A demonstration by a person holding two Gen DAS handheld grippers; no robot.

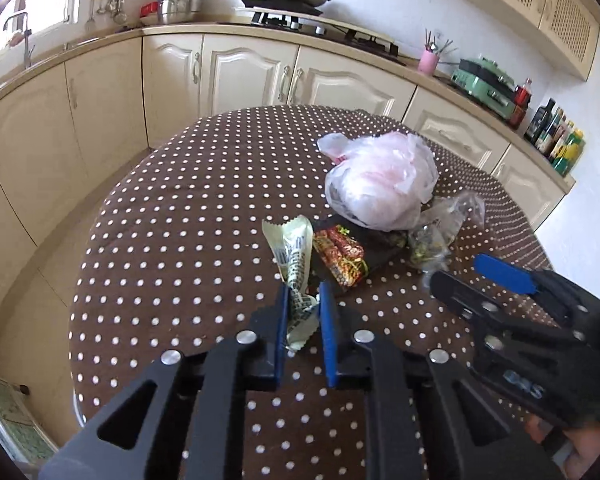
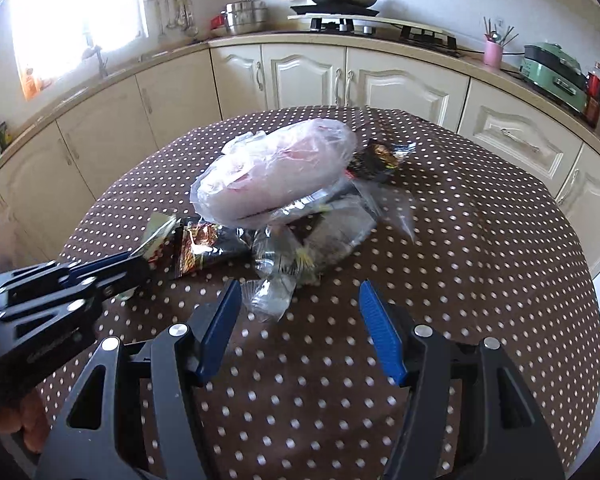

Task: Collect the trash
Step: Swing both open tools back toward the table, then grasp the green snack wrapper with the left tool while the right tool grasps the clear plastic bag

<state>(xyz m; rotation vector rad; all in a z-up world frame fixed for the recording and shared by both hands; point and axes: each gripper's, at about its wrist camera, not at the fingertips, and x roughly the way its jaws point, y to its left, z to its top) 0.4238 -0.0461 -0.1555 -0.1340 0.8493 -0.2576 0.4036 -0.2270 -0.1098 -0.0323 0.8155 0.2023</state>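
So the trash pickup looks like it's only just getting going, judging by how much is on the bench (image 1: pixel 172 208), a round one under a brown cloth with white polka dots. The left gripper (image 1: pixel 304 304) has its blue fingers pinched on the crinkly cream wrapper (image 1: pixel 294 264) with dark print, near the middle of the bench on the side toward the person. The right gripper (image 2: pixel 298 320) has its fingers spread wide and empty, hovering just short of a crumpled clear plastic bag (image 2: pixel 300 256). Everything else is untouched: a glossy red-and-black snack packet (image 1: pixel 342 258) right beside the cream one, a puffy, translucent pinkish plastic bag (image 1: pixel 380 180) sitting on top of the pile toward the far edge, and a small dark foil packet (image 2: pixel 380 158) behind it. All thin, floppy film stuff, so I'd guess it slips easily.
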